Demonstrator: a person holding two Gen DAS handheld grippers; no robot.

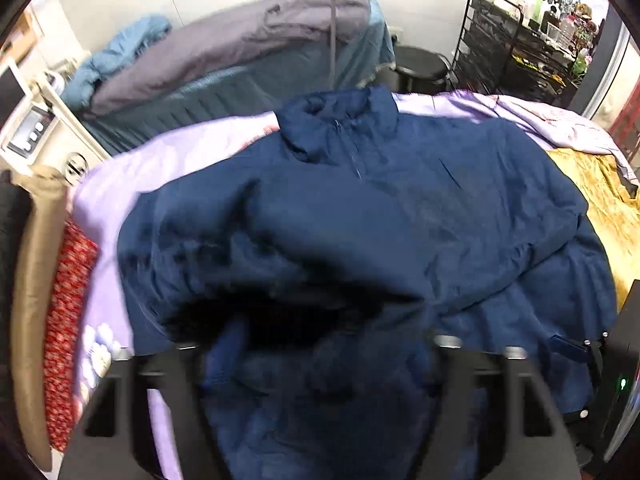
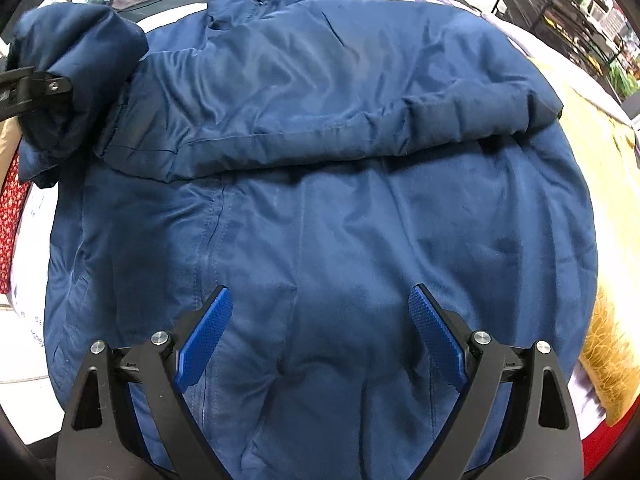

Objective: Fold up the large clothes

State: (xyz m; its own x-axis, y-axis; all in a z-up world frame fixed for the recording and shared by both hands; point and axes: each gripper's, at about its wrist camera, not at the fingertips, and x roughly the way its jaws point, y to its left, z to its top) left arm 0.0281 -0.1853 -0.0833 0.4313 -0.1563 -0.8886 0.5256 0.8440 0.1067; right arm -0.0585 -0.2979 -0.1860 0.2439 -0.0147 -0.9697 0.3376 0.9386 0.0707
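Observation:
A large navy blue jacket [image 2: 320, 208] lies spread on a lilac-covered bed, collar at the far side. One sleeve [image 2: 360, 128] is folded across its chest. My left gripper [image 1: 316, 344] is shut on the other sleeve [image 1: 304, 288], whose bunched cloth hides the fingertips; in the right wrist view it [image 2: 36, 84] holds that sleeve [image 2: 76, 72] lifted at the jacket's left side. My right gripper [image 2: 320, 320] is open and empty, just above the jacket's lower front.
A lilac sheet [image 1: 132, 172] covers the bed, with a mustard blanket [image 1: 600, 200] on the right and a red floral cloth [image 1: 66, 320] on the left. A second bed with grey bedding [image 1: 240, 48] stands behind. A black wire rack [image 1: 516, 40] is at the back right.

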